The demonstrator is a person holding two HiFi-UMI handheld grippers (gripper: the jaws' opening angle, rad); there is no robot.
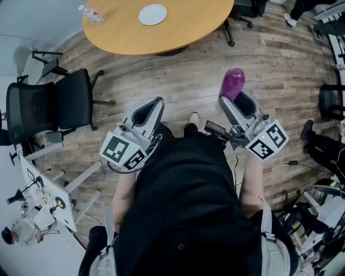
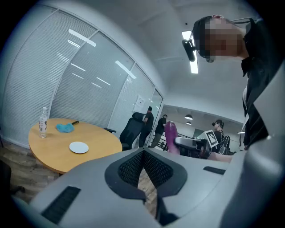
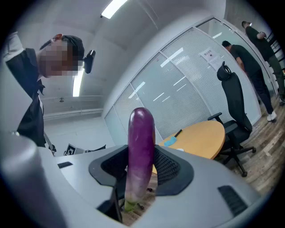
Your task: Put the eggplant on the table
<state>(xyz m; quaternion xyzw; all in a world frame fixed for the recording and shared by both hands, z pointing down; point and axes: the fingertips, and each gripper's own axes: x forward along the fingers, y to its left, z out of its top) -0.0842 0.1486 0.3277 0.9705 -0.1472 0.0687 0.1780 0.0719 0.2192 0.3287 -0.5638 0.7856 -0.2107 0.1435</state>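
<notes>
A purple eggplant point(image 1: 233, 83) stands upright between the pads of my right gripper point(image 1: 237, 100), which is shut on it above the wooden floor. In the right gripper view the eggplant point(image 3: 141, 129) fills the gap of that gripper point(image 3: 141, 156), green stem end down. My left gripper point(image 1: 158, 102) hangs beside it, shut with nothing in it; its tips point(image 2: 143, 150) meet. The round wooden table point(image 1: 183, 32) lies ahead of both grippers, some way off. It shows in the left gripper view point(image 2: 53, 153) and the right gripper view point(image 3: 202, 140).
On the table are a white plate point(image 1: 152, 14), a water bottle point(image 1: 91, 14) and a blue cloth point(image 2: 65, 128). Black office chairs point(image 1: 48, 110) stand to the left, another chair point(image 3: 234, 102) by the table. People point(image 2: 147, 120) stand at the glass wall.
</notes>
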